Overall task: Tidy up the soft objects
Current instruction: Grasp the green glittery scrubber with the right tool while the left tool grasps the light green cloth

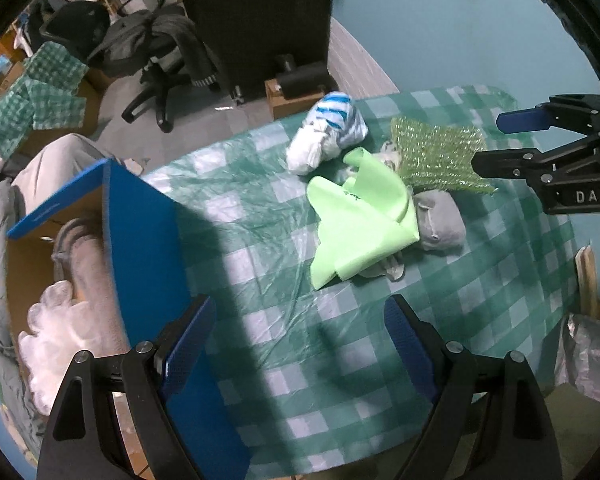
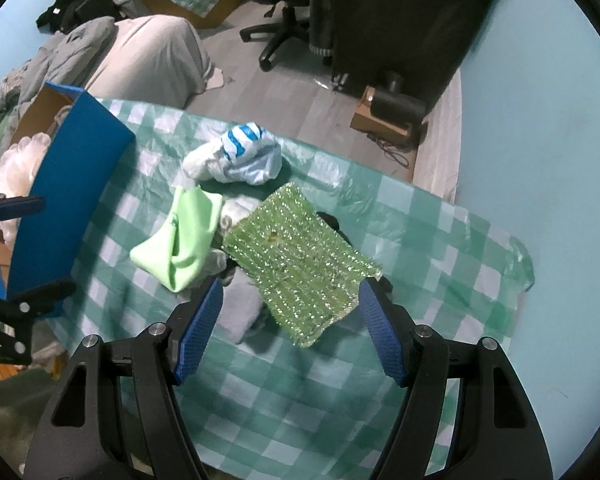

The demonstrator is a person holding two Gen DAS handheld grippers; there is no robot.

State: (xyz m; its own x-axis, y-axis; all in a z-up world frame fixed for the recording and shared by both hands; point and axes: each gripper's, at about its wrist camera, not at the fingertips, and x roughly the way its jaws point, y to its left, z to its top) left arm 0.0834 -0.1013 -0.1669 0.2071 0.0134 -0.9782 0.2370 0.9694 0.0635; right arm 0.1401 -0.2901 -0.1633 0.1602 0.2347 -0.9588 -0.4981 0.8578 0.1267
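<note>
A pile of soft things lies on the green checked tablecloth (image 1: 260,264): a sparkly green cloth (image 1: 436,152) (image 2: 300,260), a light green cloth (image 1: 360,224) (image 2: 184,236), a grey soft item (image 1: 440,220) and a white and blue striped bundle (image 1: 328,132) (image 2: 240,152). My right gripper (image 2: 290,320) is open, its fingers on either side of the near end of the sparkly cloth; it also shows in the left wrist view (image 1: 488,140). My left gripper (image 1: 300,352) is open and empty above the cloth, next to the blue box.
A blue cardboard box (image 1: 140,240) (image 2: 72,184) stands at the table's left edge with white and grey soft items inside. An office chair (image 1: 160,60), a dark cabinet (image 1: 256,16) and boxes stand on the floor beyond.
</note>
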